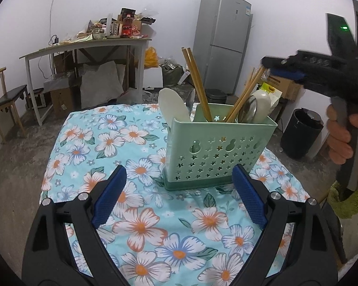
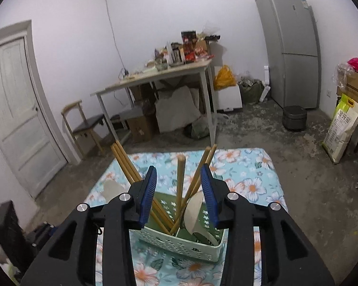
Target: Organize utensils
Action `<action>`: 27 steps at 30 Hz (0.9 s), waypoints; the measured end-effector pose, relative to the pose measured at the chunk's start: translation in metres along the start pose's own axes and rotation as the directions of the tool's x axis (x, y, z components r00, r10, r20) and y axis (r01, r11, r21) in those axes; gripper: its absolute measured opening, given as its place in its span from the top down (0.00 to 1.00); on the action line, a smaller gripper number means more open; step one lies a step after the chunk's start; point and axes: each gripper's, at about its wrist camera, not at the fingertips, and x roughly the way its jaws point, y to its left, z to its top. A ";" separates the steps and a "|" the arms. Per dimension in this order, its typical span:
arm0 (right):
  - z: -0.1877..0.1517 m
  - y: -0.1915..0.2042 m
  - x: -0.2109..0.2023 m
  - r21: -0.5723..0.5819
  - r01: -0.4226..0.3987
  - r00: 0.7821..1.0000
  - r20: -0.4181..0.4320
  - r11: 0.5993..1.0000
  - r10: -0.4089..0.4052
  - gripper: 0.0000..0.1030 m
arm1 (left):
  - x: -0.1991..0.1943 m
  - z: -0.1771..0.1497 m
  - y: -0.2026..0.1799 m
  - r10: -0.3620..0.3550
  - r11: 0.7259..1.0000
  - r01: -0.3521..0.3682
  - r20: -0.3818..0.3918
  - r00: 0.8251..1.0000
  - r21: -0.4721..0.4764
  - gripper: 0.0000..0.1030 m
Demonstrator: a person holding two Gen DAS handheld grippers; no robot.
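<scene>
left gripper (image 1: 179, 188) – jaws spread, empty | right gripper (image 2: 178, 186) – jaws released above caddy (image 1: 217, 147) | chopsticks (image 2: 180, 178) inside

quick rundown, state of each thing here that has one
left hand-held gripper: open, empty, low over the tablecloth
right hand-held gripper: open, above the caddy, a chopstick between the pads, not pinched
utensil caddy: upright on the tablecloth
chopsticks: standing tilted in the caddy
spoons: in the caddy
door: closed
fridge: closed
</scene>
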 end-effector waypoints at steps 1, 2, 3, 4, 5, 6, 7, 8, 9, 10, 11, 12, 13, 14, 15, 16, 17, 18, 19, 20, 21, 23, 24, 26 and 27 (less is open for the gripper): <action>0.000 -0.002 -0.007 0.014 -0.003 1.000 0.017 1.000 0.003 0.58 | 0.000 0.000 0.000 0.001 1.000 -0.001 0.000 1.000 -0.002 0.14; 0.000 -0.003 -0.013 0.024 -0.006 1.000 0.027 1.000 0.005 0.57 | -0.001 0.001 0.000 0.006 1.000 -0.006 -0.002 1.000 -0.001 0.14; -0.001 -0.004 -0.019 0.035 -0.009 0.999 0.039 0.999 0.007 0.56 | -0.001 0.002 0.000 0.012 1.000 -0.012 -0.002 1.000 0.001 0.13; -0.003 -0.004 -0.028 0.045 -0.011 0.999 0.050 0.999 0.009 0.55 | -0.001 0.003 -0.001 0.021 1.000 -0.021 -0.001 1.000 0.003 0.13; -0.006 -0.004 -0.032 0.049 -0.010 0.998 0.055 0.999 0.007 0.51 | -0.001 0.003 -0.003 0.033 0.999 -0.033 -0.003 0.999 0.007 0.13; -0.010 -0.003 -0.037 0.049 -0.005 0.998 0.057 0.999 0.003 0.47 | -0.002 0.004 -0.004 0.045 0.999 -0.045 -0.006 0.999 0.011 0.12; -0.017 0.000 -0.044 0.047 0.009 0.998 0.056 0.999 -0.012 0.45 | -0.001 0.005 -0.005 0.056 0.998 -0.056 -0.011 0.998 0.013 0.12; -0.022 0.001 -0.047 0.042 0.020 0.998 0.054 0.999 -0.022 0.40 | -0.001 0.005 -0.006 0.066 0.998 -0.066 -0.016 0.998 0.013 0.12; -0.030 0.005 -0.051 0.030 0.037 0.998 0.047 0.999 -0.038 0.34 | 0.001 0.006 -0.008 0.104 0.995 -0.103 -0.027 0.994 0.012 0.12; -0.039 0.009 -0.052 0.017 0.065 0.997 0.034 0.998 -0.066 0.30 | 0.001 0.006 -0.010 0.134 0.991 -0.134 -0.036 0.990 0.013 0.11; -0.048 0.011 -0.052 0.004 0.111 0.994 0.016 0.994 -0.111 0.25 | 0.003 0.006 -0.014 0.199 0.980 -0.198 -0.054 0.979 0.025 0.08; -0.055 0.013 -0.050 -0.014 0.163 0.987 -0.005 0.987 -0.163 0.22 | 0.004 0.005 -0.016 0.239 0.971 -0.237 -0.053 0.970 0.035 0.08; -0.065 0.017 -0.047 -0.048 0.221 0.974 -0.029 0.974 -0.223 0.21 | 0.004 0.005 -0.019 0.268 0.963 -0.265 -0.050 0.962 0.048 0.08; -0.074 0.021 -0.045 -0.077 0.261 0.963 -0.044 0.962 -0.264 0.18 | 0.005 0.005 -0.021 0.279 0.959 -0.276 -0.053 0.959 0.059 0.08; -0.080 0.023 -0.043 -0.094 0.287 0.955 -0.054 0.953 -0.293 0.15 | 0.006 0.004 -0.022 0.286 0.957 -0.283 -0.060 0.956 0.062 0.08; -0.087 0.024 -0.041 -0.105 0.314 0.945 -0.064 0.944 -0.321 0.14 | 0.007 0.005 -0.023 0.296 0.954 -0.293 -0.068 0.953 0.060 0.08; -0.092 0.024 -0.041 -0.107 0.330 0.938 -0.070 0.938 -0.338 0.11 | 0.008 0.005 -0.023 0.307 0.951 -0.303 -0.073 0.949 0.054 0.08; -0.097 0.024 -0.041 -0.103 0.349 0.930 -0.080 0.931 -0.358 0.09 | 0.007 0.007 -0.022 0.322 0.946 -0.320 -0.072 0.944 0.040 0.08; -0.101 0.024 -0.041 -0.098 0.366 0.923 -0.089 0.926 -0.374 0.07 | 0.006 0.009 -0.022 0.334 0.943 -0.333 -0.067 0.940 0.028 0.08; -0.104 0.024 -0.042 -0.097 0.378 0.918 -0.093 0.921 -0.386 0.06 | 0.005 0.011 -0.022 0.339 0.941 -0.338 -0.064 0.939 0.020 0.08; -0.107 0.025 -0.043 -0.100 0.399 0.909 -0.090 0.911 -0.408 0.06 | 0.004 0.013 -0.021 0.349 0.937 -0.350 -0.062 0.935 0.007 0.08; -0.108 0.027 -0.044 -0.113 0.430 0.896 -0.069 0.896 -0.439 0.06 | 0.002 0.017 -0.022 0.398 0.917 -0.398 -0.048 0.916 -0.001 0.08; -0.109 0.028 -0.044 -0.121 0.432 0.895 -0.066 0.894 -0.442 0.06 | 0.000 0.018 -0.024 0.422 0.907 -0.422 -0.037 0.906 0.003 0.08; -0.106 0.026 -0.042 -0.120 0.417 0.901 -0.078 0.901 -0.427 0.06 | -0.002 0.017 -0.026 0.441 0.897 -0.441 -0.043 0.896 0.000 0.08; -0.107 0.025 -0.042 -0.112 0.410 0.904 -0.085 0.905 -0.420 0.06 | -0.002 0.016 -0.026 0.442 0.897 -0.442 -0.051 0.896 -0.007 0.08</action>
